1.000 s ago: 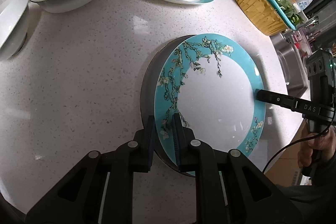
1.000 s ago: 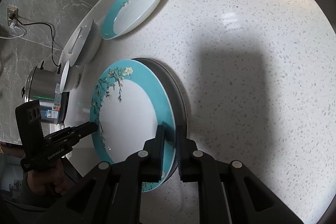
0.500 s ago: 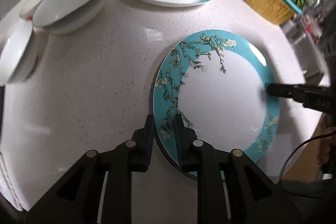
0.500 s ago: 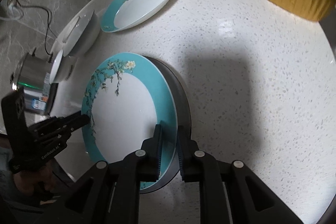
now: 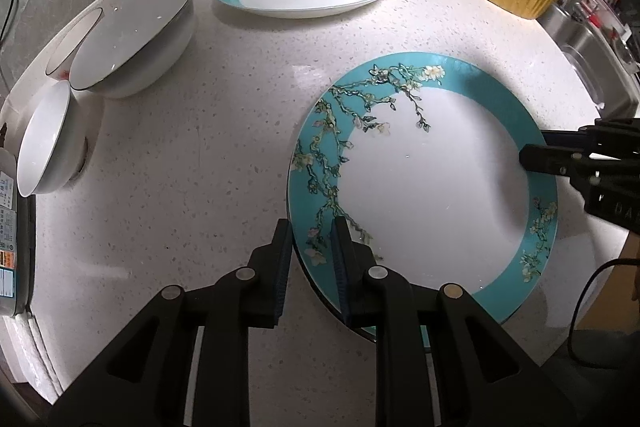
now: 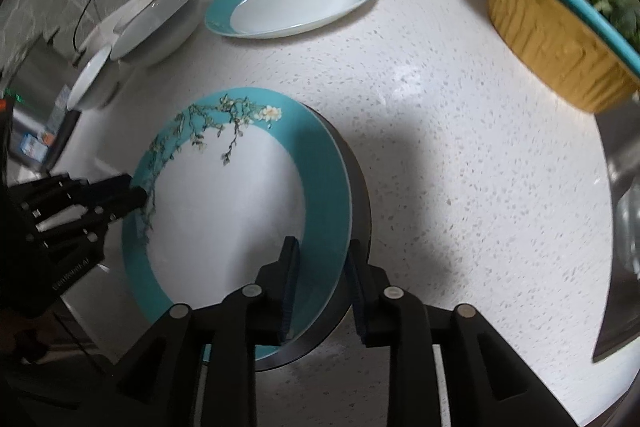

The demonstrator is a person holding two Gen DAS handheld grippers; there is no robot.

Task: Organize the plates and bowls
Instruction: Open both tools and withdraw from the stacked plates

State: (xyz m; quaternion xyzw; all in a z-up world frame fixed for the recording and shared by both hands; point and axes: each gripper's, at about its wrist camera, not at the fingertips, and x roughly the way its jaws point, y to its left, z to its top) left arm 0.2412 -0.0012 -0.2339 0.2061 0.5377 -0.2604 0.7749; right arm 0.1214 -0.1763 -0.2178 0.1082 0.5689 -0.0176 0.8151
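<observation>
White lettering on the body of the right tongs (image 6: pixel 322 267) was cut off at the picture's edge in the left wrist view; only "DA" could be read. Print on the body of the left tongs (image 5: pixel 310 267), and the stickers on a steel appliance (image 5: pixel 10 239) at the table's (image 5: pixel 180 187) left edge, were too blurred to read.

The blossom plate (image 5: pixel 432 179) lay near the table's front edge on a dark plate (image 6: pixel 358 195) that showed only as a sliver. A third bowl (image 5: pixel 74 39) was half hidden behind the large bowl (image 5: pixel 132 39).

Both tongs reached in level from opposite sides. The left tongs were clamped on the blossom plate's rim; the right tongs stood apart, straddling the rim of both plates.
</observation>
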